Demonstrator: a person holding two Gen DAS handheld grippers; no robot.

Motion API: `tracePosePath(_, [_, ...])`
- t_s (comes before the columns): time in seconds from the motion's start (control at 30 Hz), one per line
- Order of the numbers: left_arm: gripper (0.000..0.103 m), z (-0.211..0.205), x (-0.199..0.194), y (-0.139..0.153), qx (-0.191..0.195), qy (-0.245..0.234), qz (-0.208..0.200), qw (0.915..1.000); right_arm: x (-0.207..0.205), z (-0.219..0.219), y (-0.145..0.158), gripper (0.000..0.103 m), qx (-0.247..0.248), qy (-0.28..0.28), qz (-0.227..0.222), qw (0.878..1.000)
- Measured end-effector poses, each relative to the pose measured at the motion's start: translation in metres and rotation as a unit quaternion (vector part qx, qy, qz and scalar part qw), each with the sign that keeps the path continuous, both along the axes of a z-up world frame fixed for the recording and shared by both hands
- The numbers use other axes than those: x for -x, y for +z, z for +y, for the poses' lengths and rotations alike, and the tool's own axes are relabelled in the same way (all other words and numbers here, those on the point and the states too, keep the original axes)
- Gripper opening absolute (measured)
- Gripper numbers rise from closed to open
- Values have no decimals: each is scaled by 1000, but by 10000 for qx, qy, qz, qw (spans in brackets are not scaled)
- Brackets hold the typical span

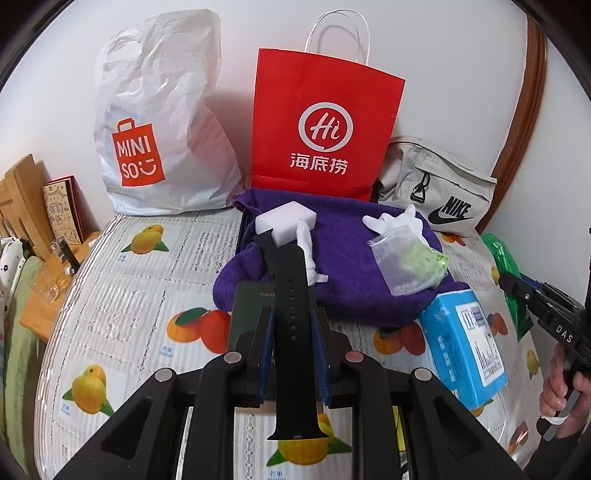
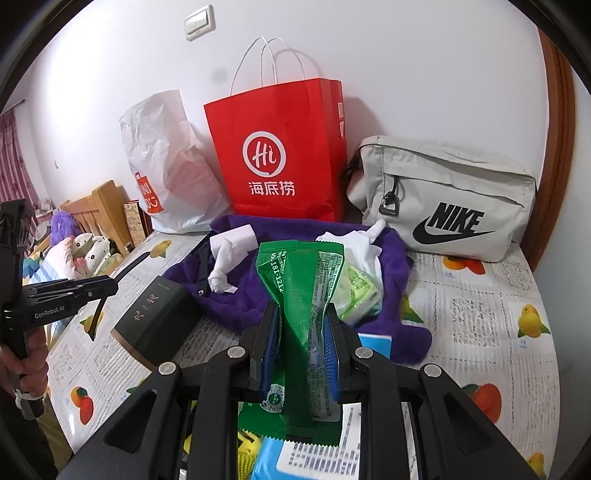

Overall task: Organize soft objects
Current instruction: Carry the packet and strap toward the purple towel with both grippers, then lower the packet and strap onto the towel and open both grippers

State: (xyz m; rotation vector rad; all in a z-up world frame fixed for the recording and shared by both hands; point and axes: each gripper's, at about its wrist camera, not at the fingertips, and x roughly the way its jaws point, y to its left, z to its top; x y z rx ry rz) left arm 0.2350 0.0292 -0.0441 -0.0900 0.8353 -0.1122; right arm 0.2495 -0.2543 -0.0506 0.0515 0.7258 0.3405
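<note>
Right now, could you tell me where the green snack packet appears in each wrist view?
Left wrist view: green snack packet at the far right edge, partly hidden.
Right wrist view: bottom centre, clamped in the right tool.
Shared landmark: red paper bag against the wall.

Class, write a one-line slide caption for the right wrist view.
Right gripper pinches a green packet above a purple towel.

White wall (image 2: 406, 55), light switch (image 2: 200, 22), wooden headboard (image 2: 99, 210), fruit-print tablecloth (image 1: 122, 280)
</note>
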Motion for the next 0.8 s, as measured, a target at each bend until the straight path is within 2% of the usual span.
tracePosePath(0.37, [20, -4, -34, -7, 72, -33, 70, 9999, -34, 0, -9, 23, 17, 100, 179, 9998])
tracePosePath(0.6, [20, -7, -55, -14, 125, -55, 155, 9998, -62, 5, -23, 23, 68, 266, 443, 9986])
tracePosePath(0.8, [20, -15, -78, -20, 213, -129, 246, 9994, -86, 17, -32, 24, 271, 402, 578, 9972])
